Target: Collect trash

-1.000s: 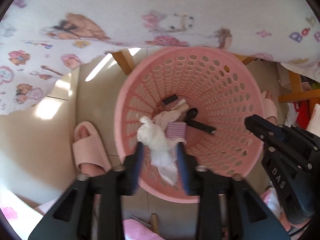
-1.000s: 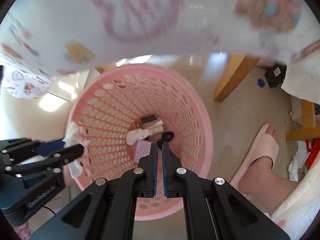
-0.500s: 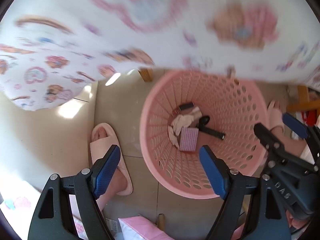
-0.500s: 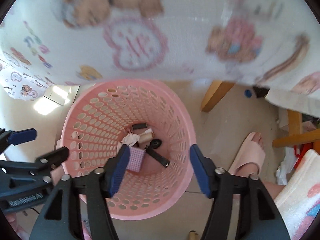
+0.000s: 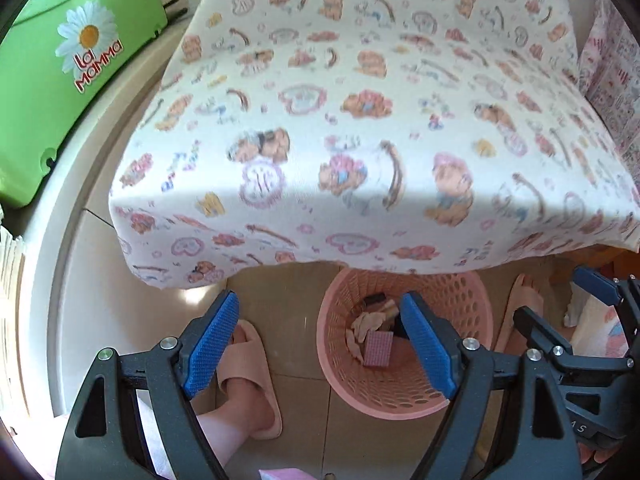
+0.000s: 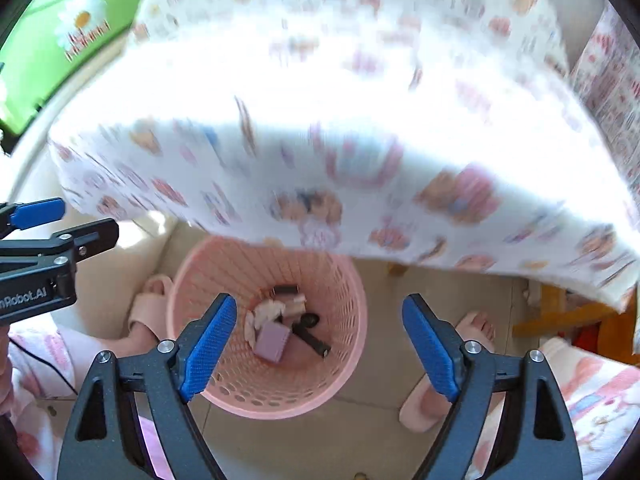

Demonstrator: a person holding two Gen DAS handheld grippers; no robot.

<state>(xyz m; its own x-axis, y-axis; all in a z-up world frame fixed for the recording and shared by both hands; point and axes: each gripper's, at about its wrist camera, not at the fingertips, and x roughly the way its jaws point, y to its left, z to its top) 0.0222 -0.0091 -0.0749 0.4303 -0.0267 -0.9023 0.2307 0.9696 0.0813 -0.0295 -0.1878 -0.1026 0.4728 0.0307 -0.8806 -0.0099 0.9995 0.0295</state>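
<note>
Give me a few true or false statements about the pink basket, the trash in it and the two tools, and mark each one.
1. The left tool holds a white tissue. False: its jaws have just been opening, wide apart now, with nothing between them.
2. The pink basket stands on the floor beside the table with the cartoon-print cloth. True.
3. The basket is empty. False: crumpled tissue, a small purple packet and a black piece lie inside.
4. The right tool is open. True.
5. A pink slipper is left of the basket in the left wrist view. True.
</note>
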